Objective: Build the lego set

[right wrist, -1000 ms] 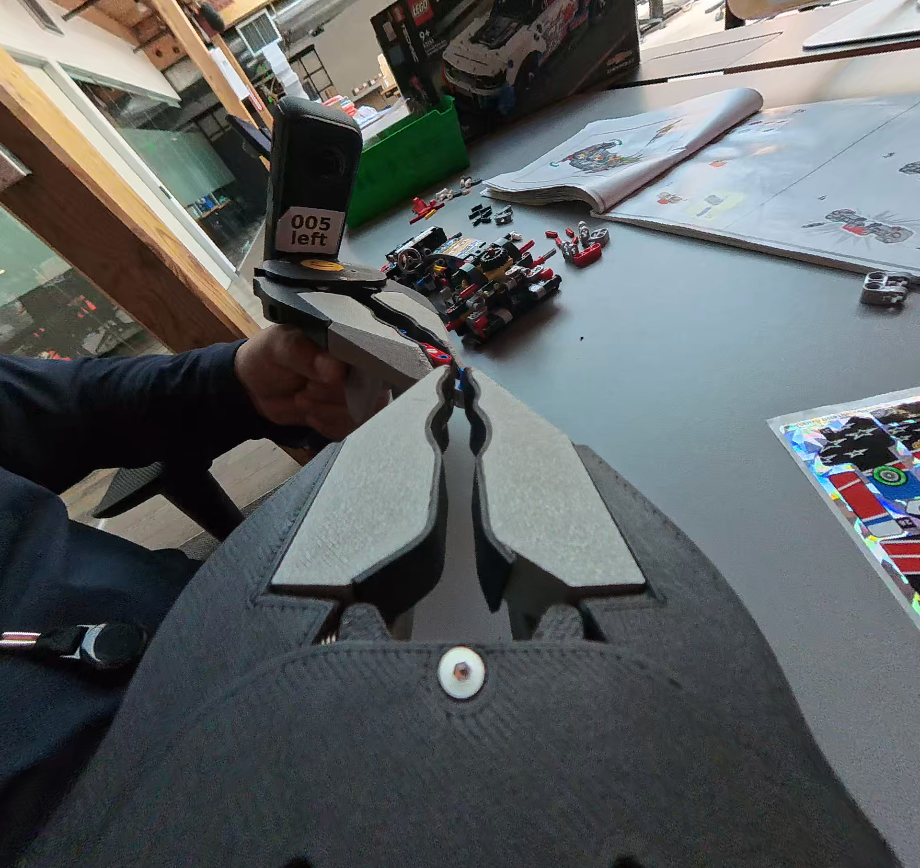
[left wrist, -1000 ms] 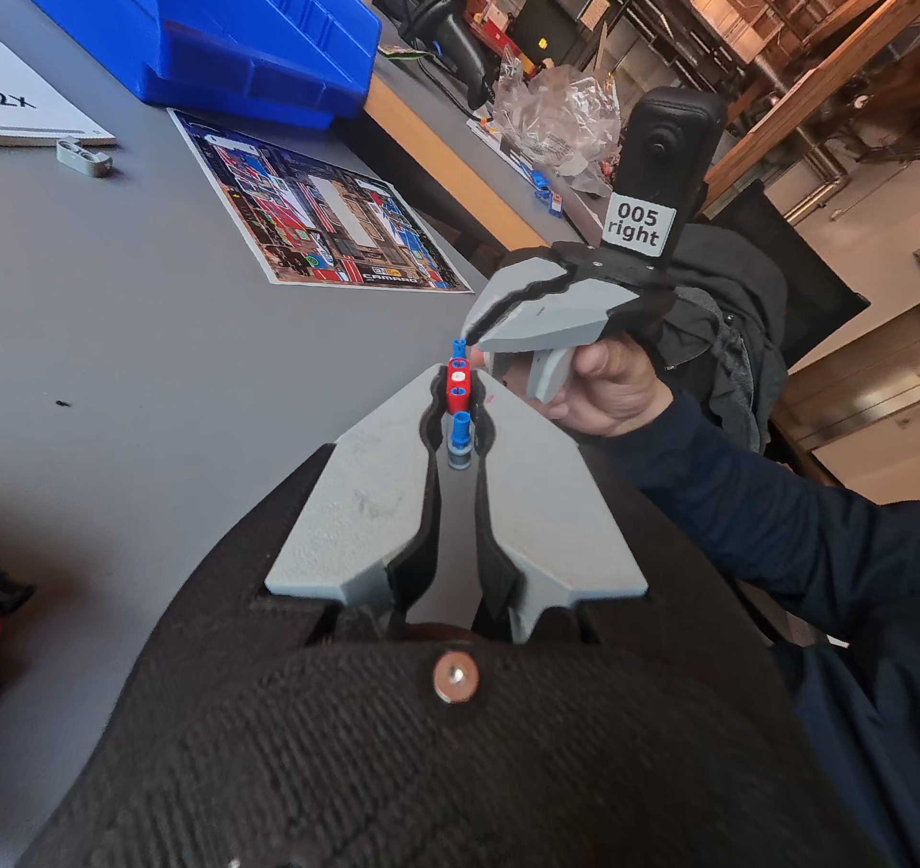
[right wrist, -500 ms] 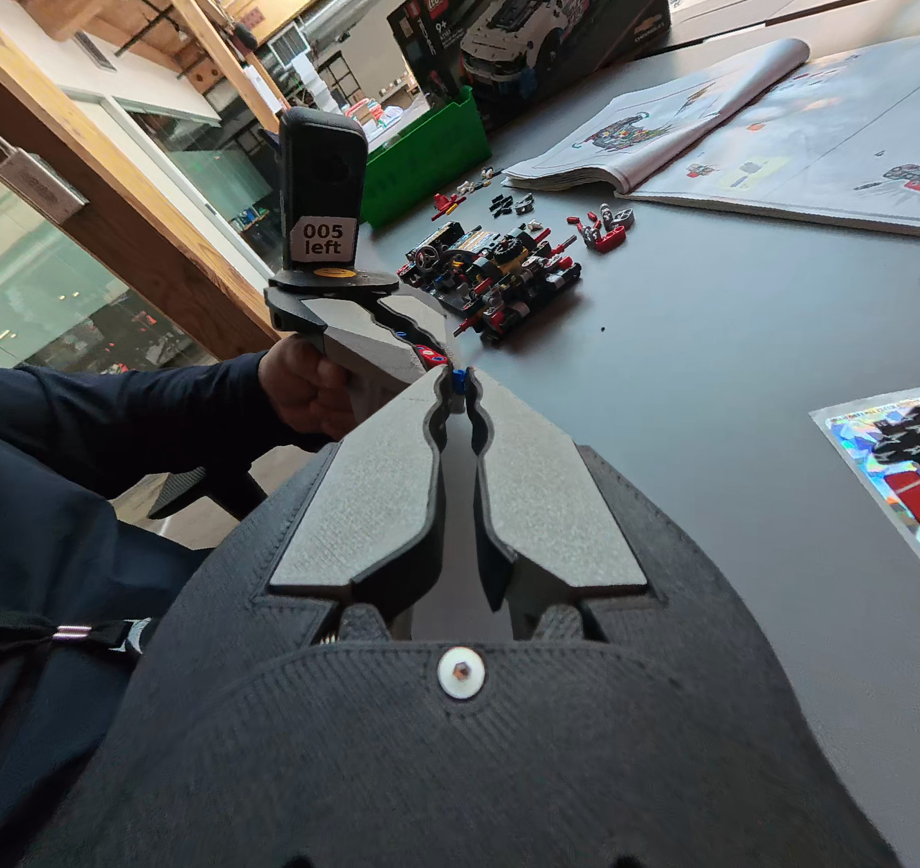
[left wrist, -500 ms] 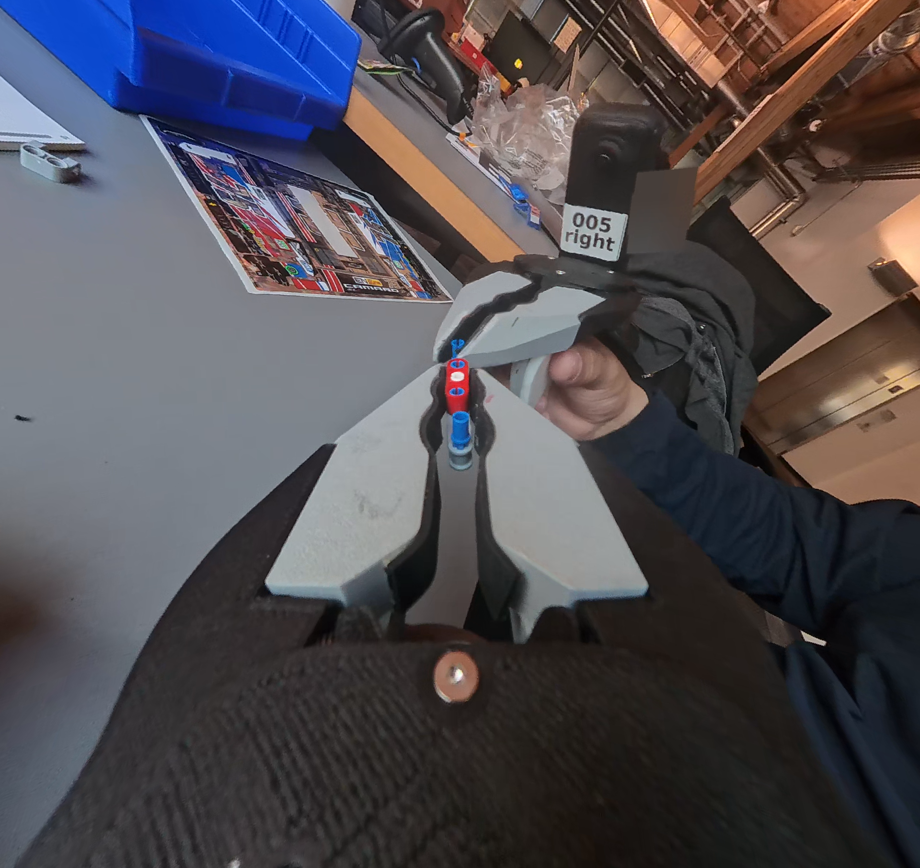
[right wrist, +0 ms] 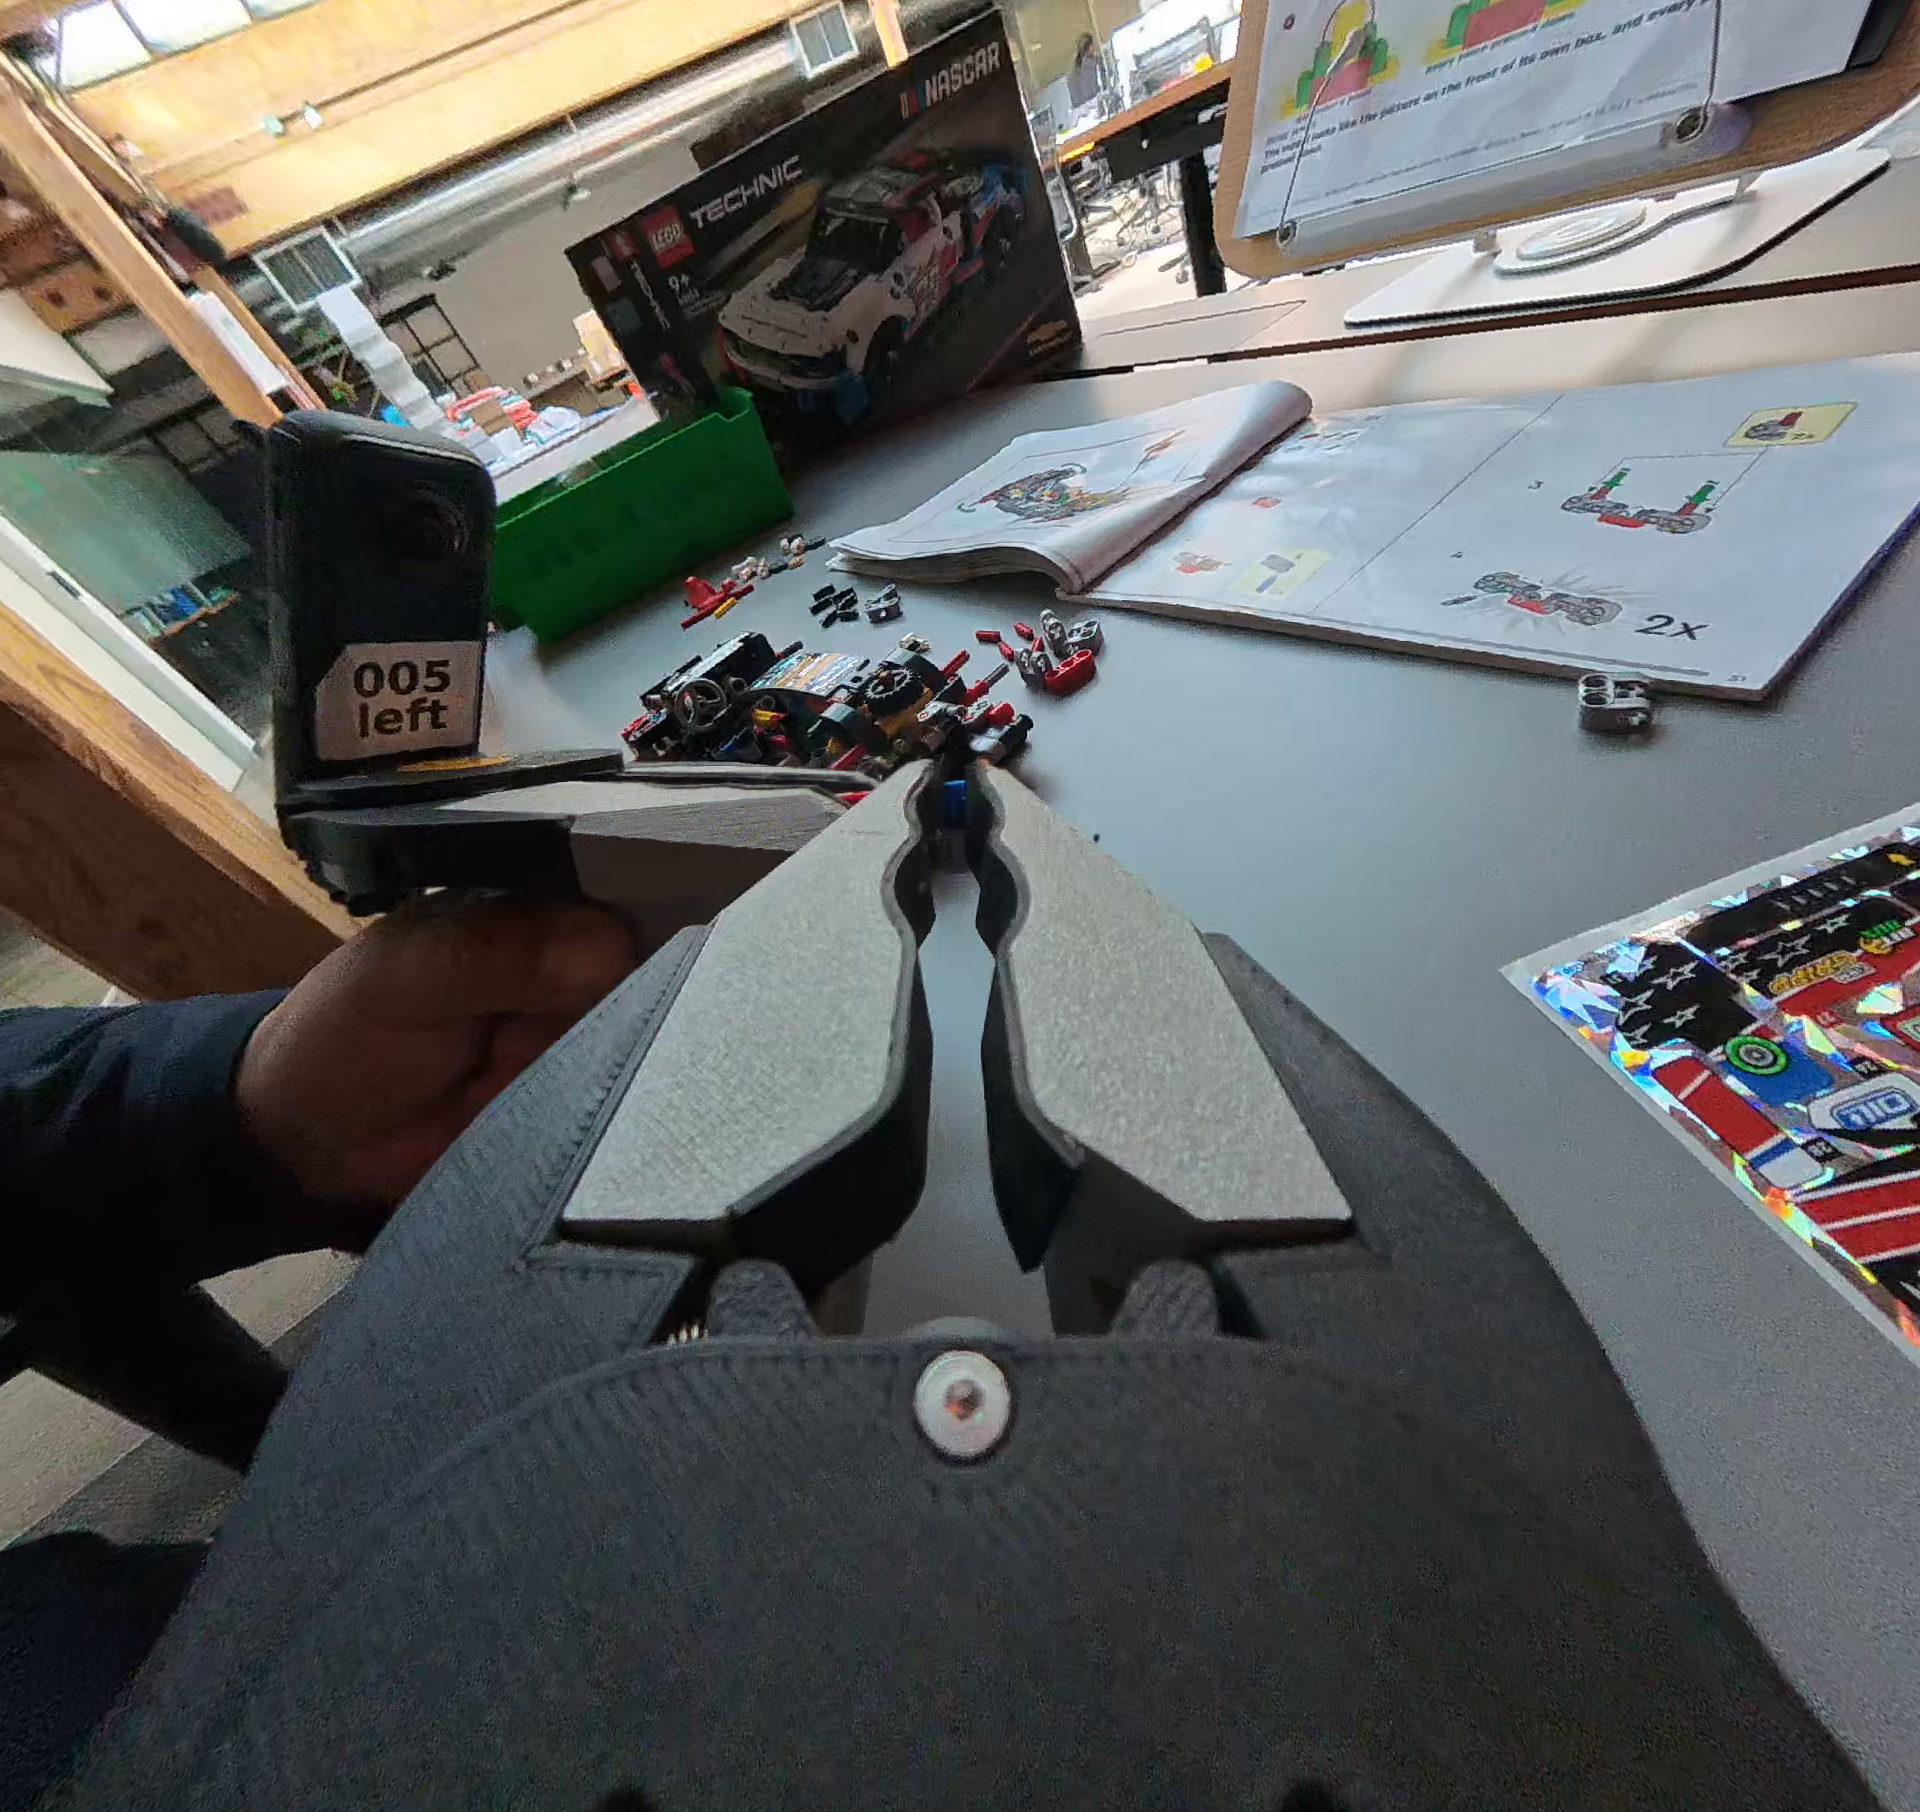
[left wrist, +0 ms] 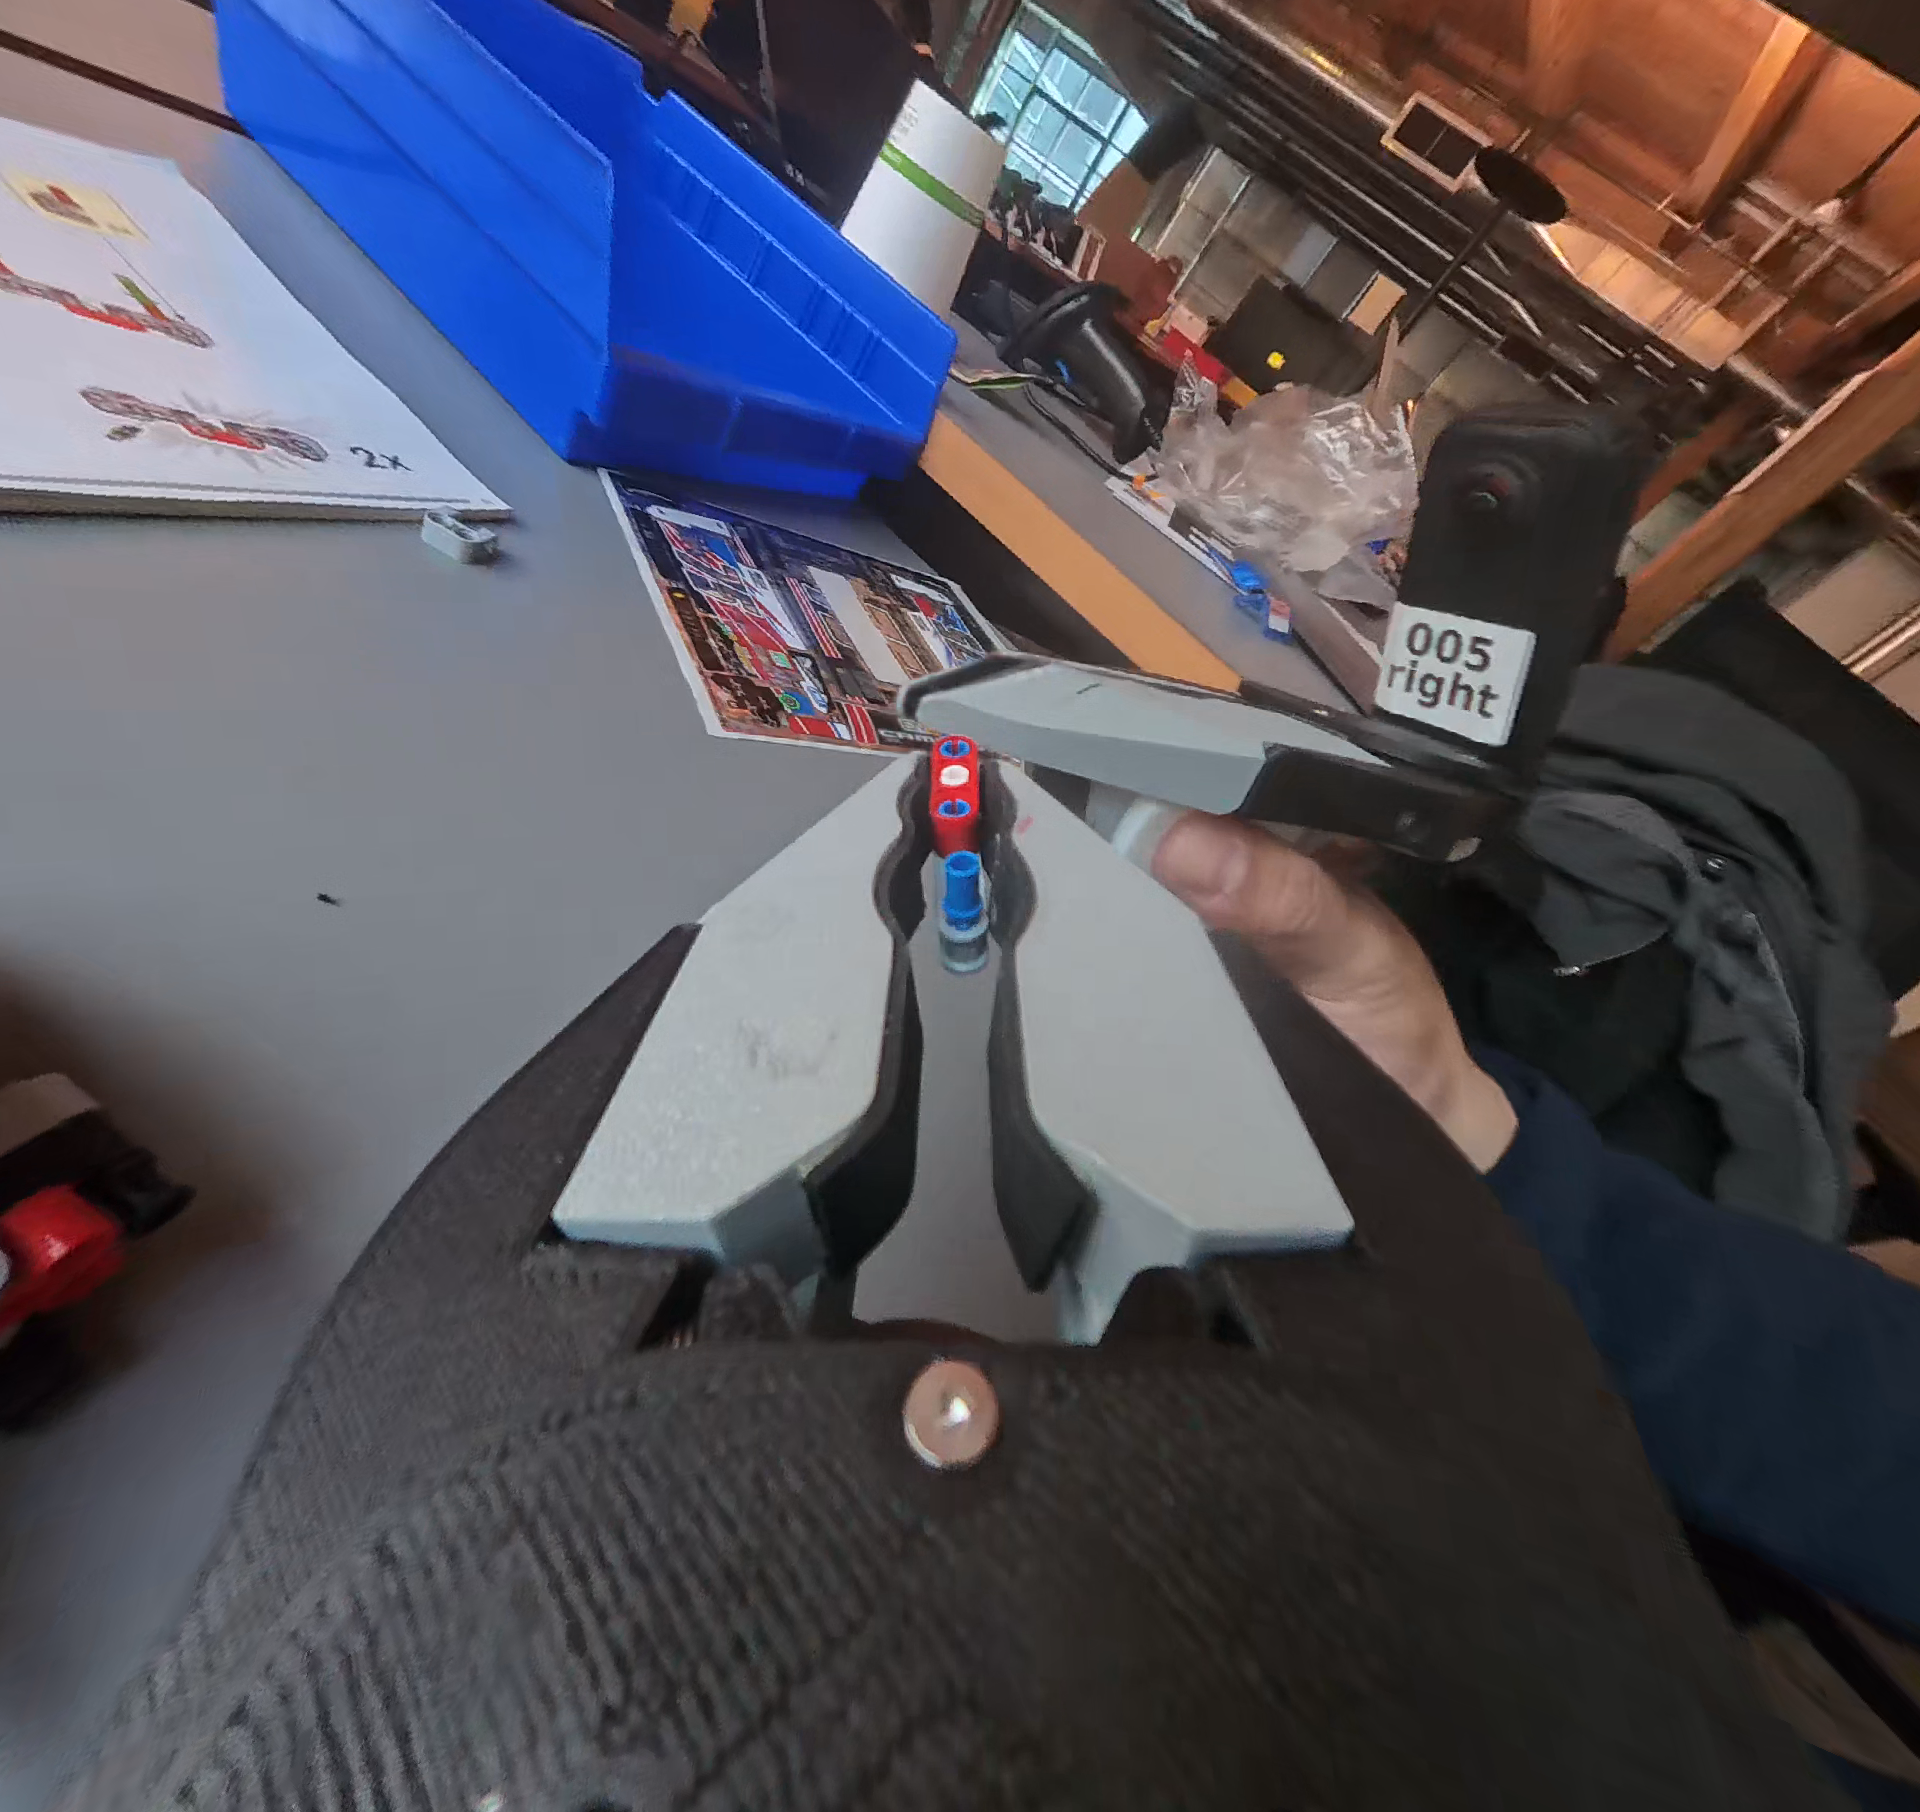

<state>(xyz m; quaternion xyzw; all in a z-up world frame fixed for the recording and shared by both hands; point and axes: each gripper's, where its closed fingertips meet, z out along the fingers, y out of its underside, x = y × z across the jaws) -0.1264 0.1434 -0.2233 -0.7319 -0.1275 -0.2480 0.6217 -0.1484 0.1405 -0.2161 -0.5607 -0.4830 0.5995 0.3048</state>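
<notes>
Your left gripper (left wrist: 954,827) was clamped on a small red plastic piece (left wrist: 952,794) with a blue peg (left wrist: 960,887) sticking out toward the camera, both held in the air just in front of the sticker sheet (left wrist: 800,619). It looked light, stiff and smooth, so it could twist between the pads; the flat red sides seemed the safest place to pinch. Your right gripper (right wrist: 952,798) was closed on a small blue peg (right wrist: 952,794), its tip touching or just beside the red piece. Beyond the sticker sheet lay a booklet (left wrist: 156,349) and a blue bin (left wrist: 540,235).
</notes>
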